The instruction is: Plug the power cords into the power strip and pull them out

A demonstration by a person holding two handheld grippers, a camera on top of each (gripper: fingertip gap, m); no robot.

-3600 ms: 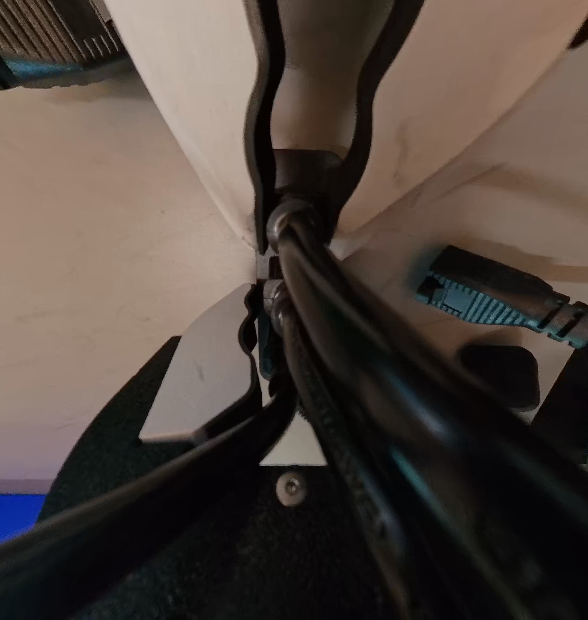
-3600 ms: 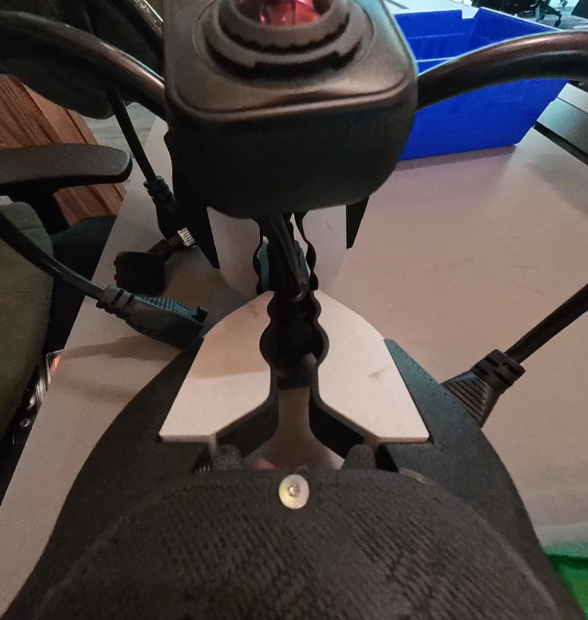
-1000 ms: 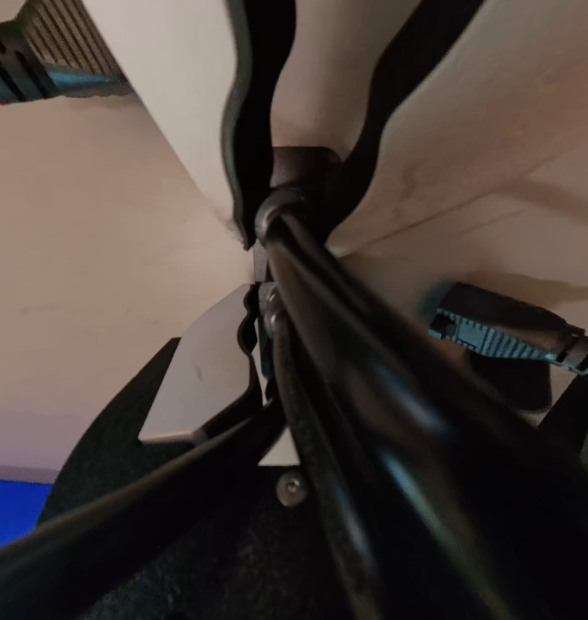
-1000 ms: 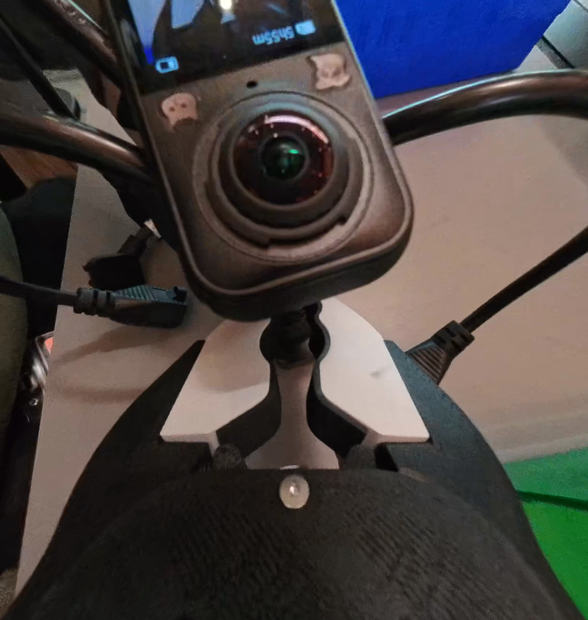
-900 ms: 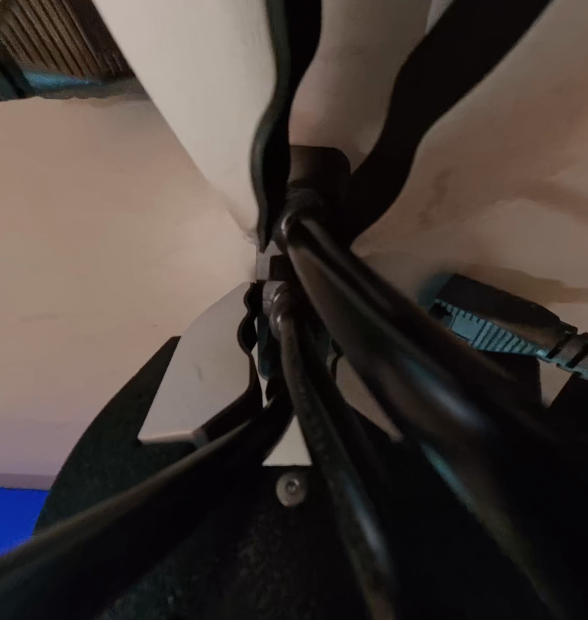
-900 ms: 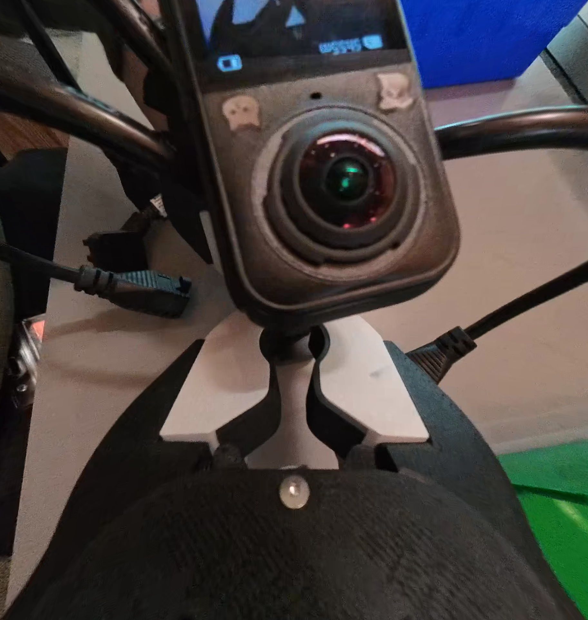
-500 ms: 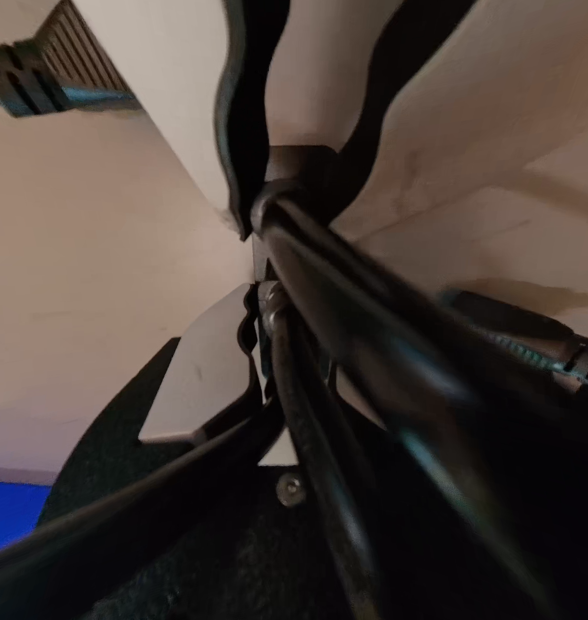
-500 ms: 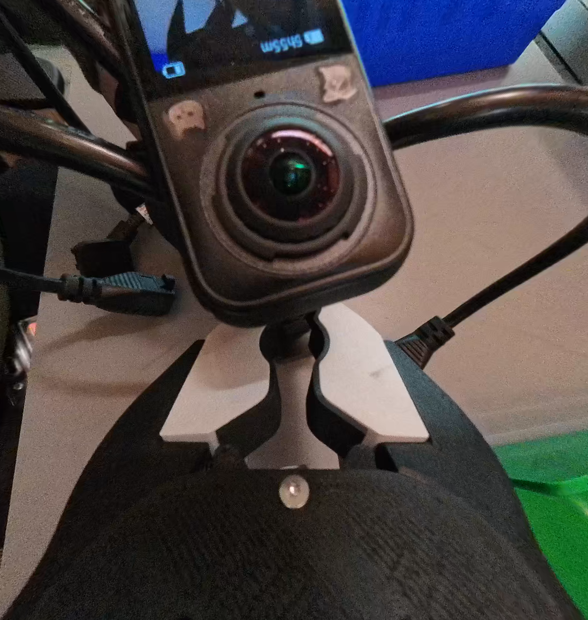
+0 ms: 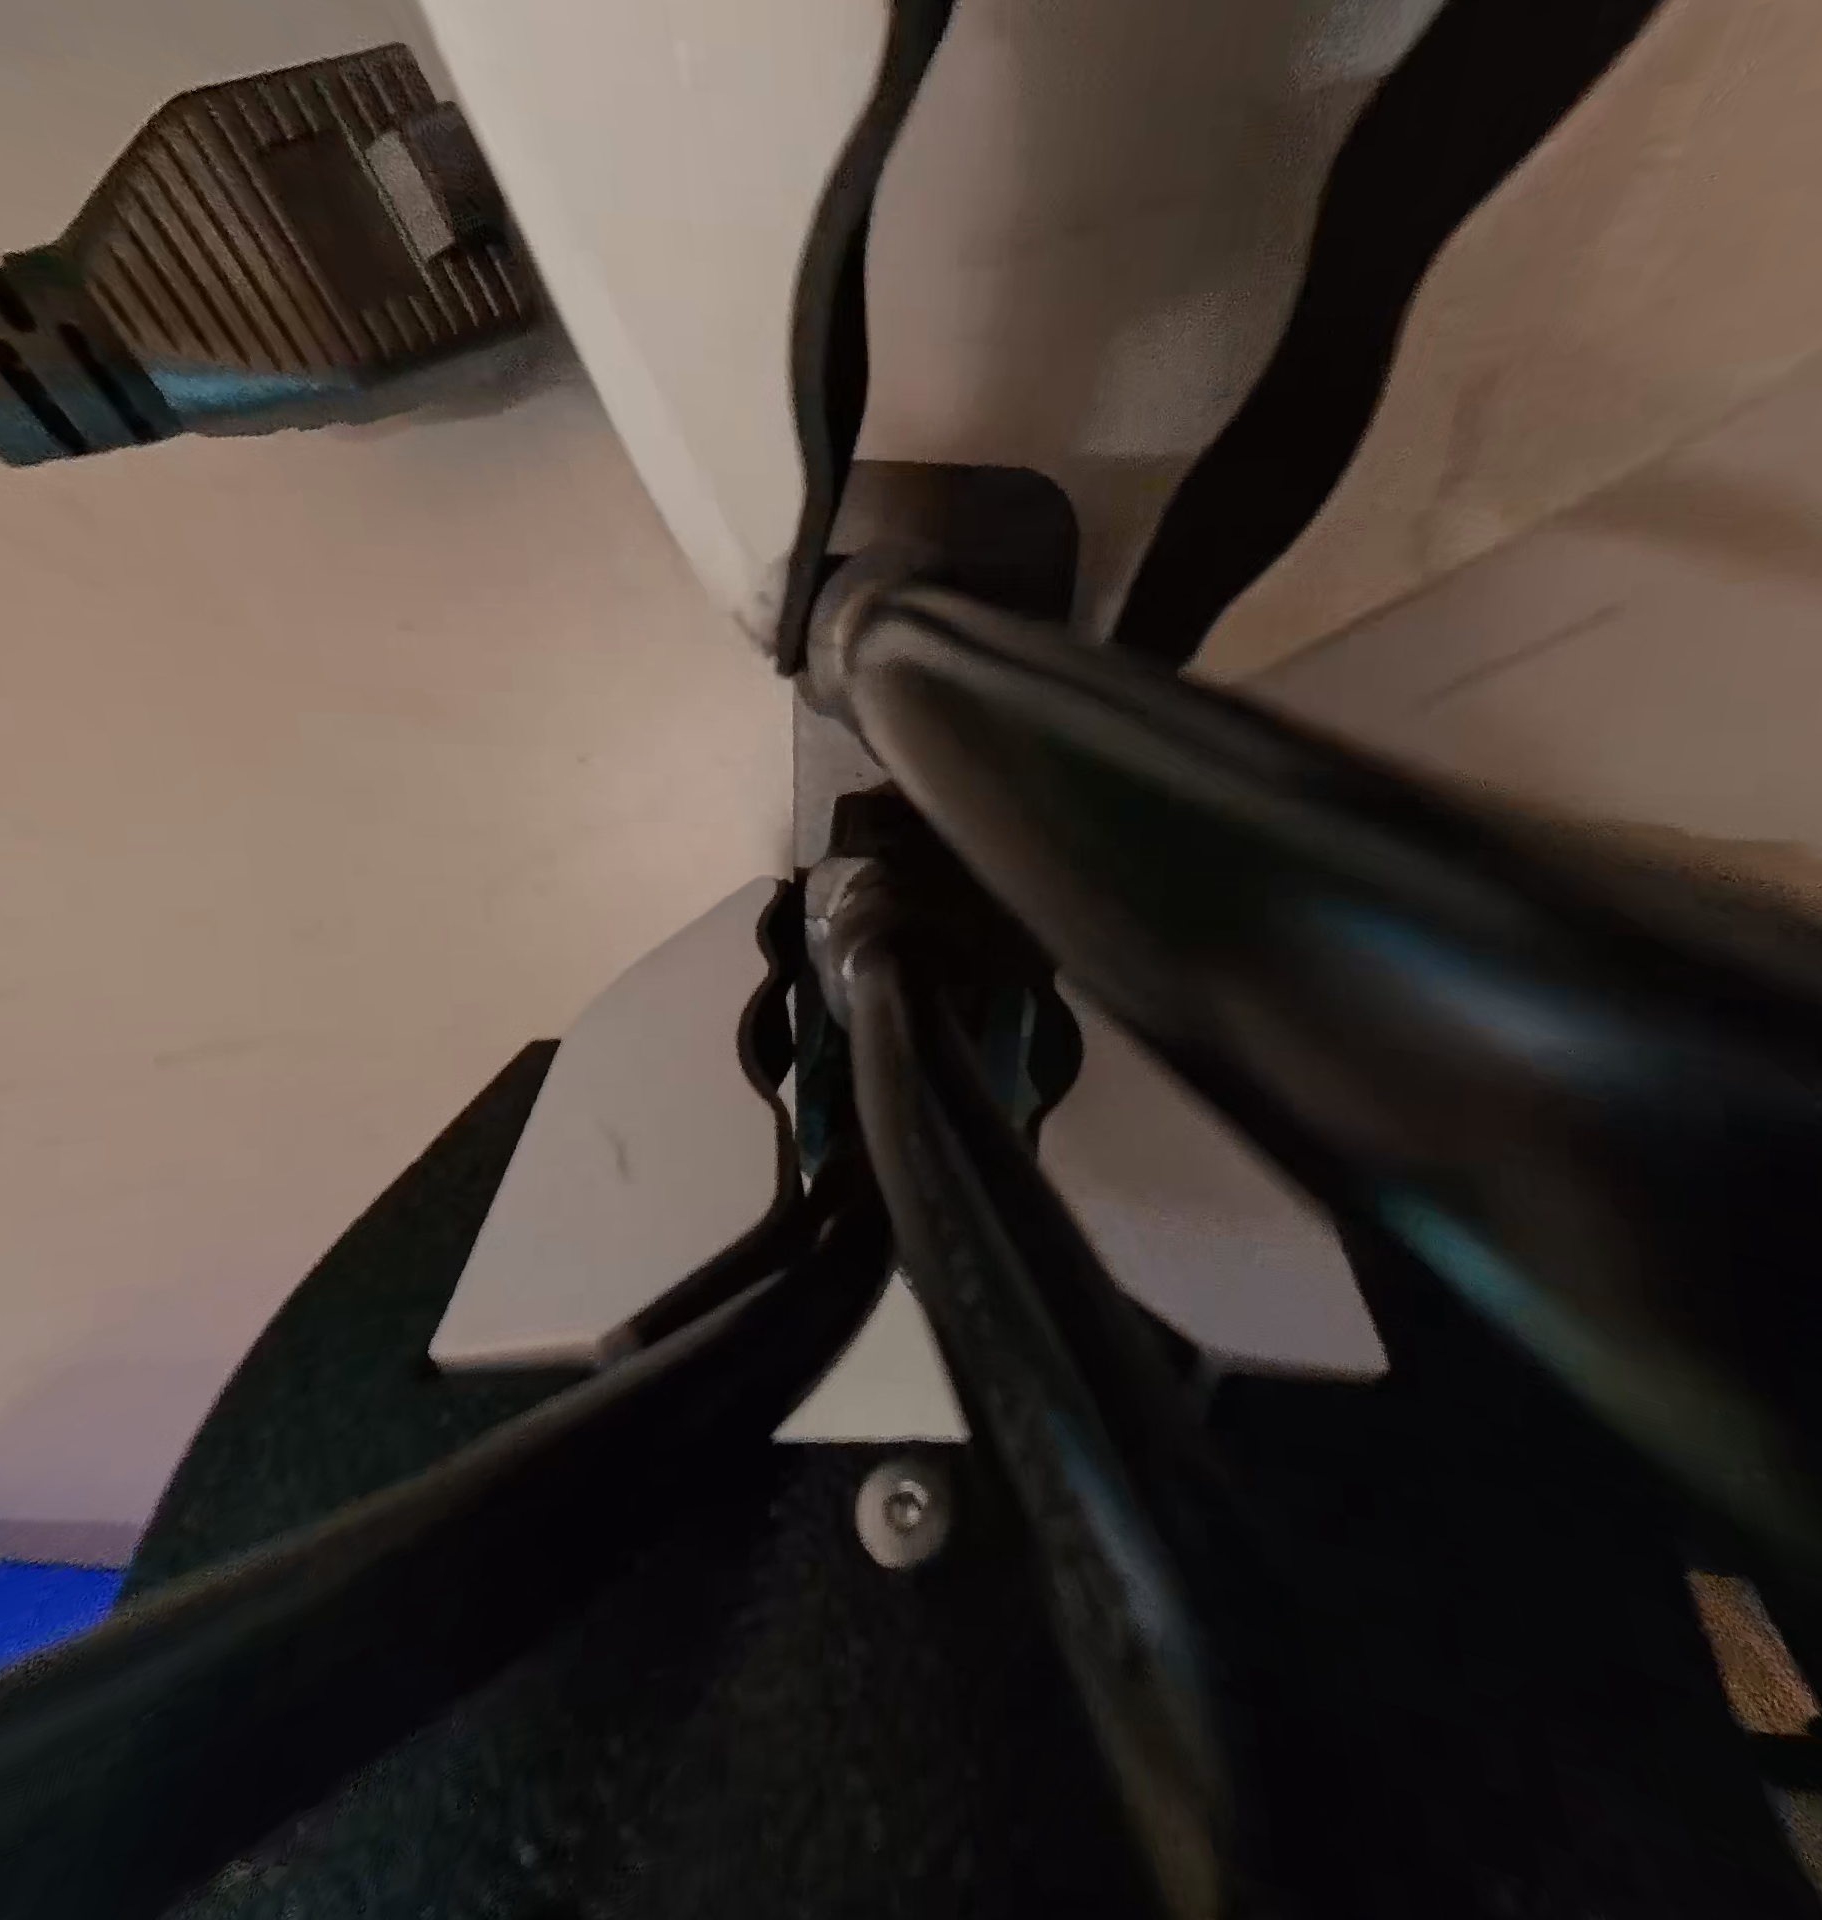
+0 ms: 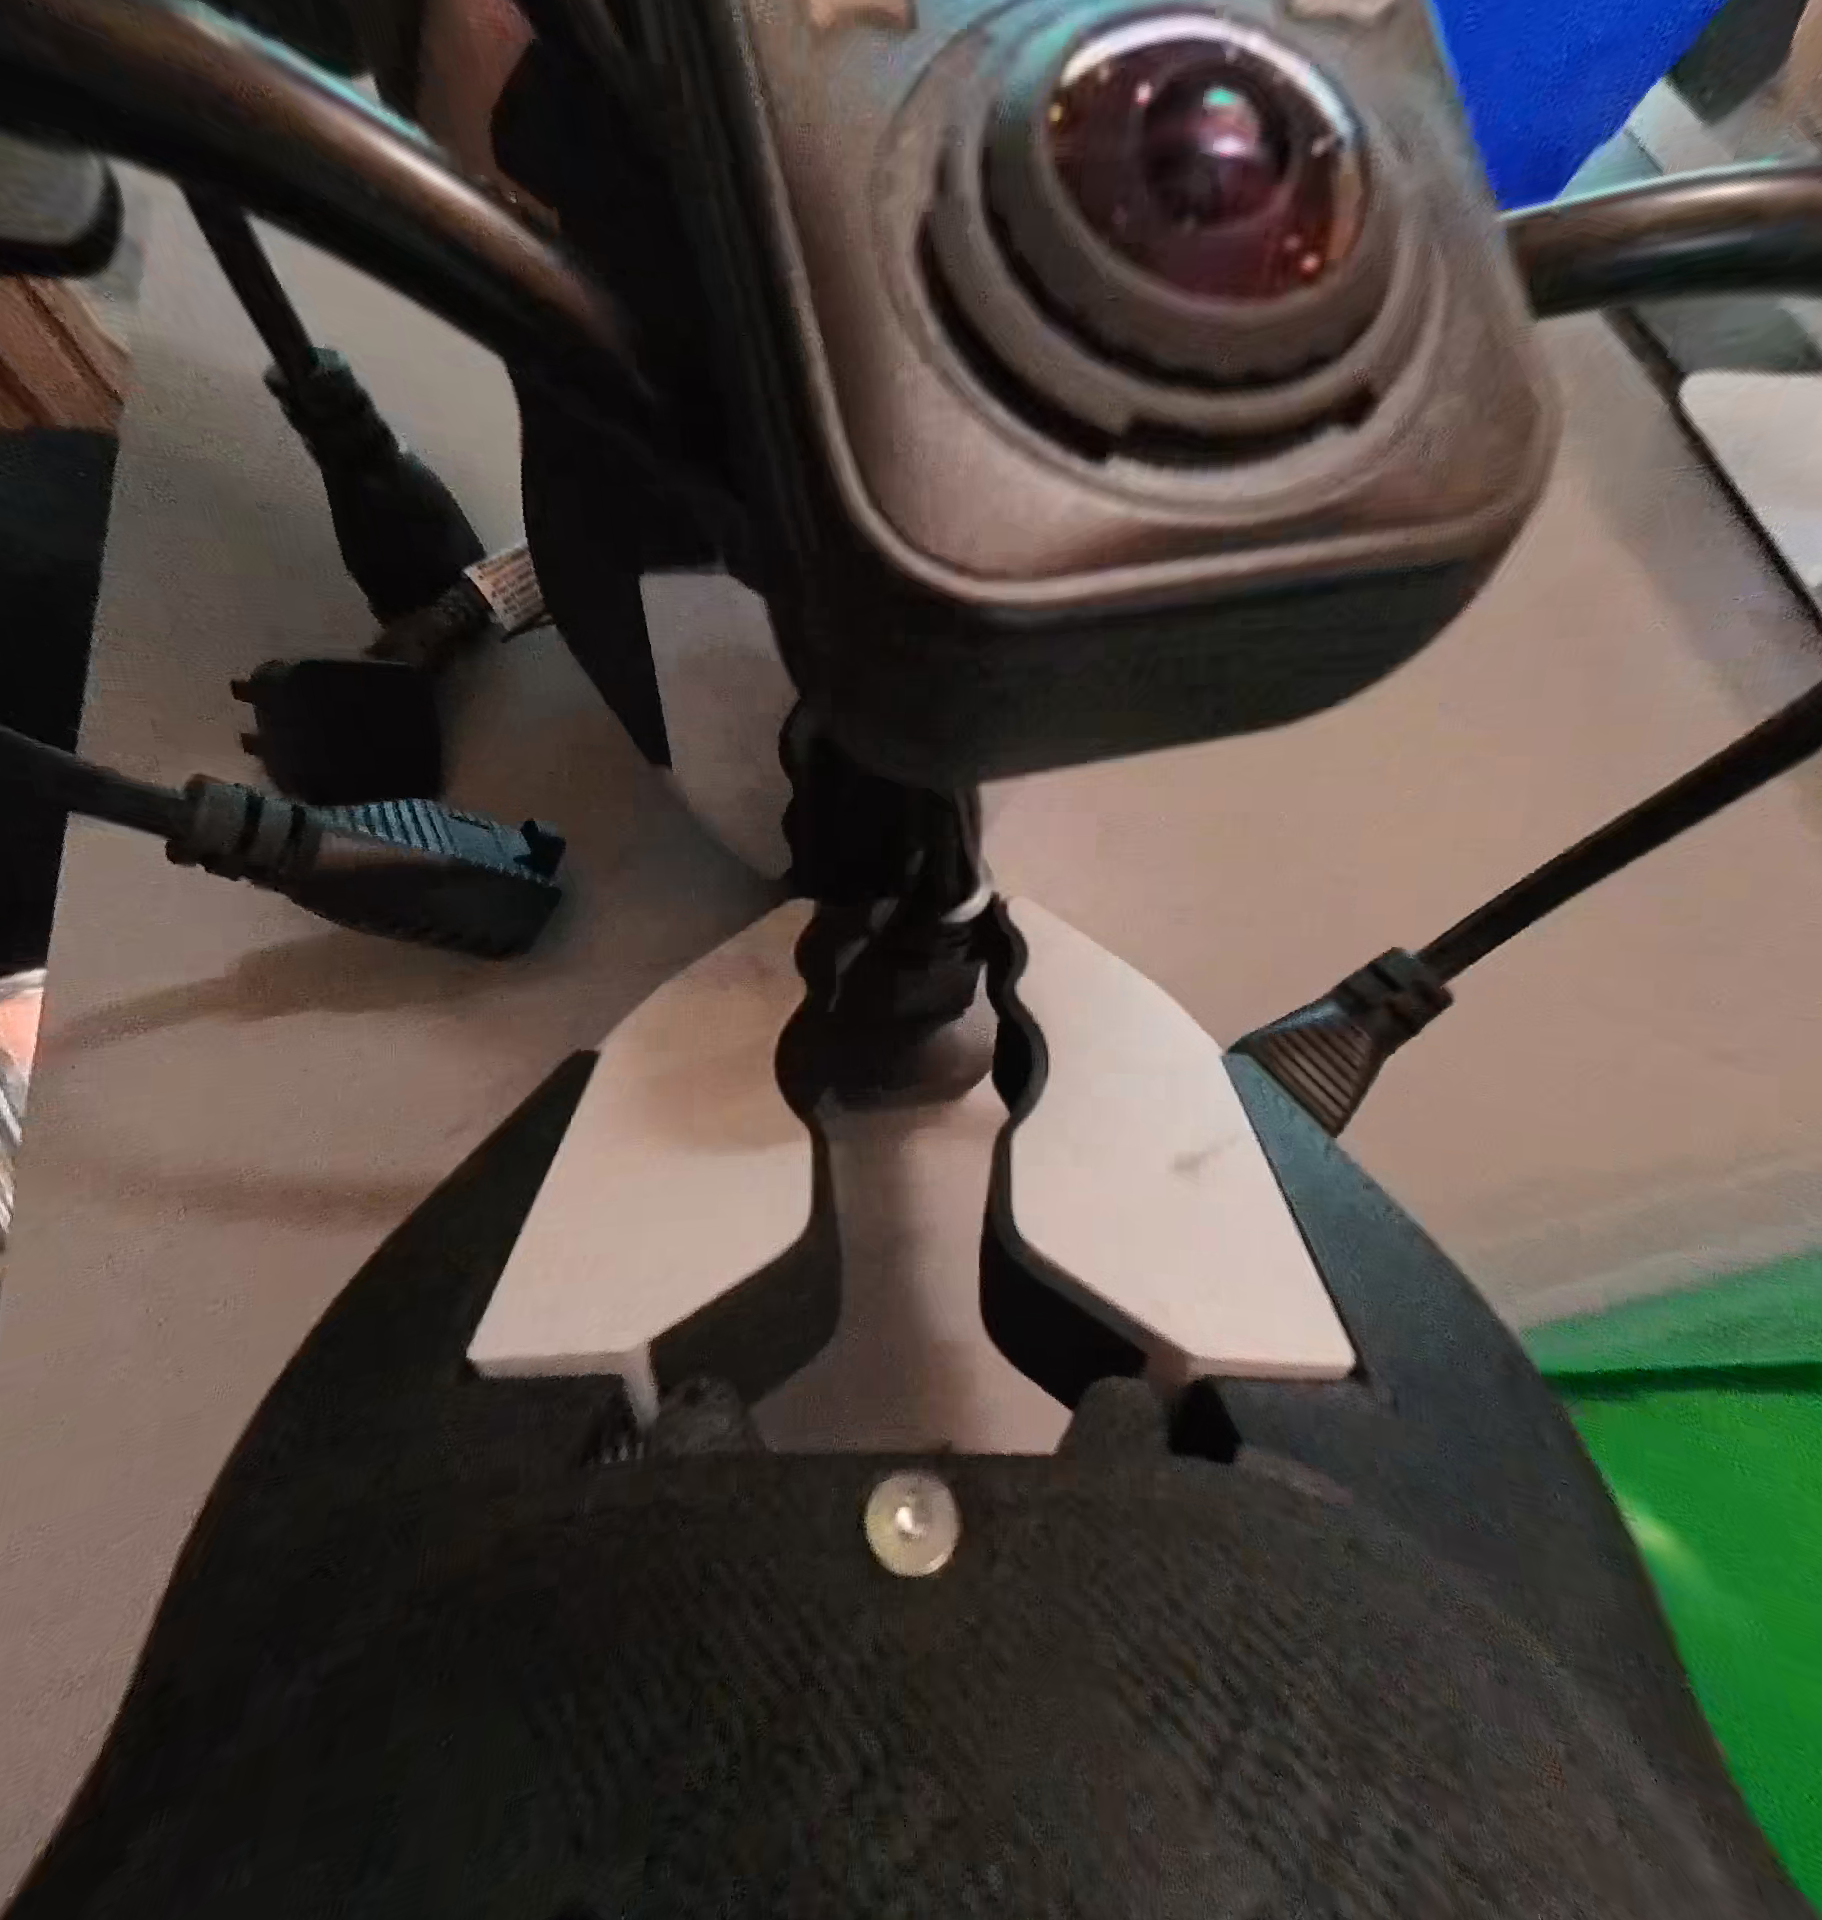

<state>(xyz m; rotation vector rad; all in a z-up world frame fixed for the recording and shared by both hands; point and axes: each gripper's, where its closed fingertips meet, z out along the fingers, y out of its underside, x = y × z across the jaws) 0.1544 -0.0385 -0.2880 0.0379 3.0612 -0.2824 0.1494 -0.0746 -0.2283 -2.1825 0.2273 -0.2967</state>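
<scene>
Both grippers face each other tip to tip over a beige table (image 9: pixel 263 831). In the left wrist view my left gripper (image 9: pixel 886 935) is shut on the end of a black cord (image 9: pixel 990 1299) that runs back over it. Opposite it, the right gripper's white fingers (image 9: pixel 668 260) clamp a black plug (image 9: pixel 948 530) with a thick black cord (image 9: pixel 1302 935). In the right wrist view my right gripper (image 10: pixel 896 935) is shut on that black plug (image 10: pixel 886 997), just under the left gripper's camera (image 10: pixel 1146 312). No power strip is in view.
Loose black plugs lie on the table: one at upper left (image 9: pixel 294 260), two on the left (image 10: pixel 419 873) (image 10: pixel 346 727), one on the right (image 10: pixel 1343 1029). A green mat (image 10: pixel 1738 1455) lies at lower right, a flat white object (image 10: pixel 1800 468) at right.
The two grippers have come closer and shifted. The left gripper's camera looms larger and higher in the right view. The upper-left plug shows more; the right-hand plug is now hidden behind the thick cord.
</scene>
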